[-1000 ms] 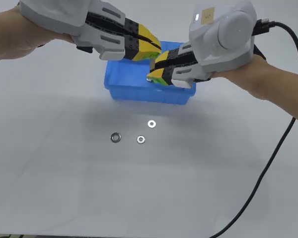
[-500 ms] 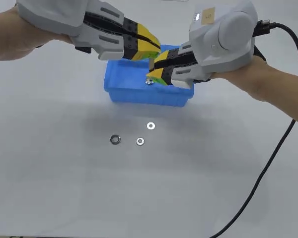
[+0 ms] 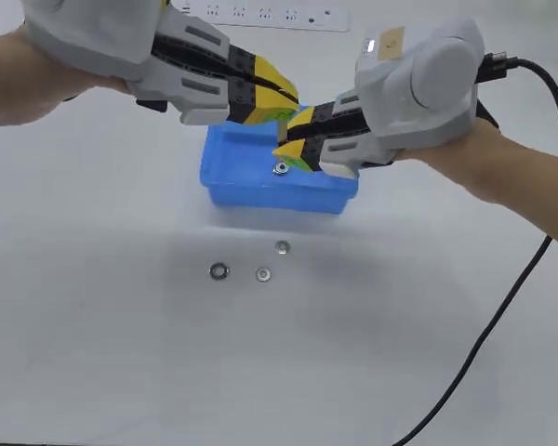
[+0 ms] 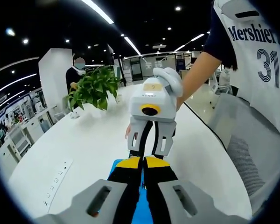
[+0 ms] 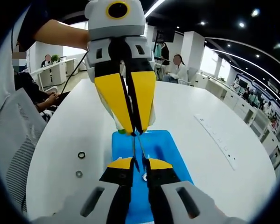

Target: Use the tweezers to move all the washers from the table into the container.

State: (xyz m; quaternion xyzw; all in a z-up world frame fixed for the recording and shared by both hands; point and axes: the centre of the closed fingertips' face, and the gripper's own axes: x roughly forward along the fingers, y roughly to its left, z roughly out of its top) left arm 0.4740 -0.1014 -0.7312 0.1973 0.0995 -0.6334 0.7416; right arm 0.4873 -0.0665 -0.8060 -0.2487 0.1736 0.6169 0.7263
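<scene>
The blue container (image 3: 251,190) stands mid-table, also seen in the right gripper view (image 5: 161,149). Both grippers meet above it. My left gripper (image 3: 281,100) comes from the upper left, shut on the top of the thin tweezers (image 5: 136,147). My right gripper (image 3: 292,149) comes from the right with its jaws closed around the tweezers' prongs. One washer (image 3: 280,168) lies at the prong tips inside the container's outline; I cannot tell whether it is pinched or resting. Three washers lie on the table in front: (image 3: 282,247), (image 3: 219,270), (image 3: 263,274).
A black cable (image 3: 502,307) trails from the right gripper across the table's right side. A white power strip (image 3: 260,14) lies at the far edge. White tabletop (image 3: 121,353) spreads around the loose washers.
The head camera has shifted, so the whole scene sits lower in the picture. Both grippers hold their places over the container.
</scene>
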